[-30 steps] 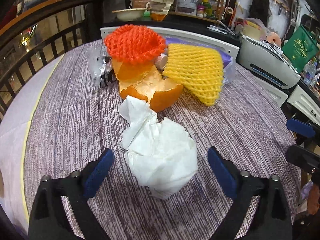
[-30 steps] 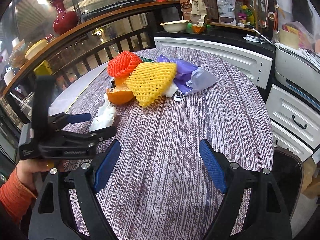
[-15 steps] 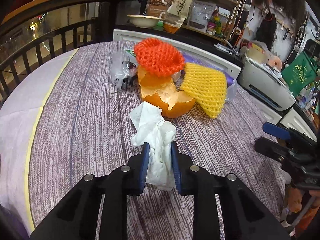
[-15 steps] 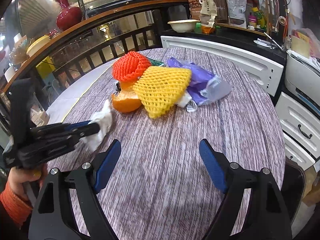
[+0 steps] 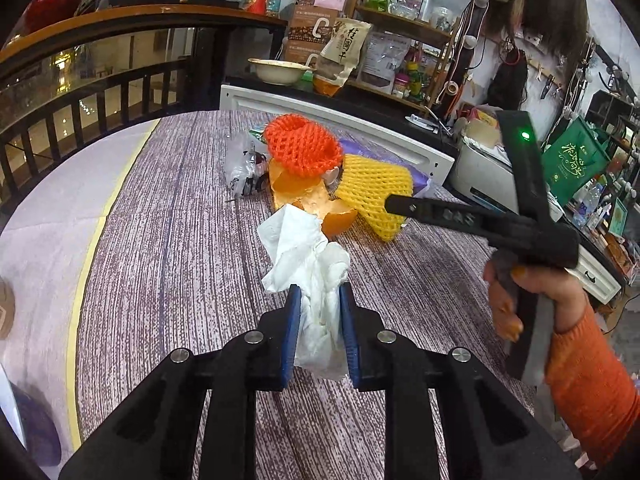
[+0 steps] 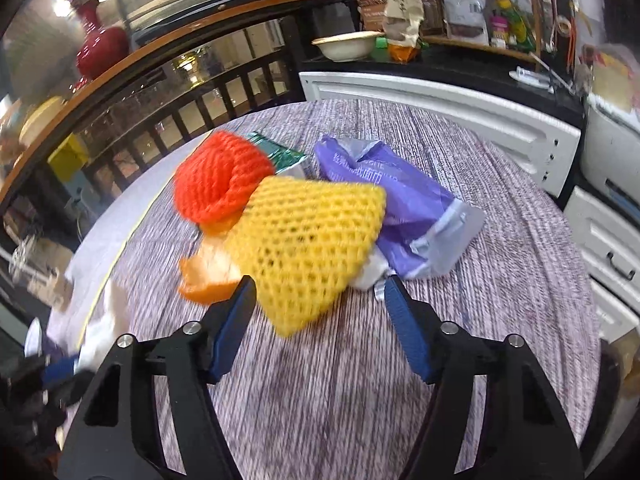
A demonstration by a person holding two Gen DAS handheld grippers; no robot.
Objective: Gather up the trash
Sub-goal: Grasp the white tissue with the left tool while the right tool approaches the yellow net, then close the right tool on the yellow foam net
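Note:
My left gripper (image 5: 318, 300) is shut on a crumpled white tissue (image 5: 308, 248) and holds it over the purple-striped table (image 5: 180, 240). Beyond it lies a trash pile: an orange foam net (image 5: 302, 146), orange peel (image 5: 316, 200), a yellow foam net (image 5: 376, 192) and a clear wrapper (image 5: 240, 168). My right gripper (image 6: 320, 292) is open, its fingers on either side of the near tip of the yellow foam net (image 6: 312, 248). In the right wrist view the orange net (image 6: 220, 178), the peel (image 6: 208, 276) and a purple plastic bag (image 6: 404, 208) lie around it.
White drawers (image 6: 460, 104) and a dark counter with a bowl (image 5: 278, 70) and packets stand behind the table. A railing (image 5: 92, 92) curves along the left. The right hand and its gripper body (image 5: 520, 232) cross the left wrist view.
My left gripper closed on the tissue and lifted it back from the pile. My right gripper moved forward to the yellow net, still open.

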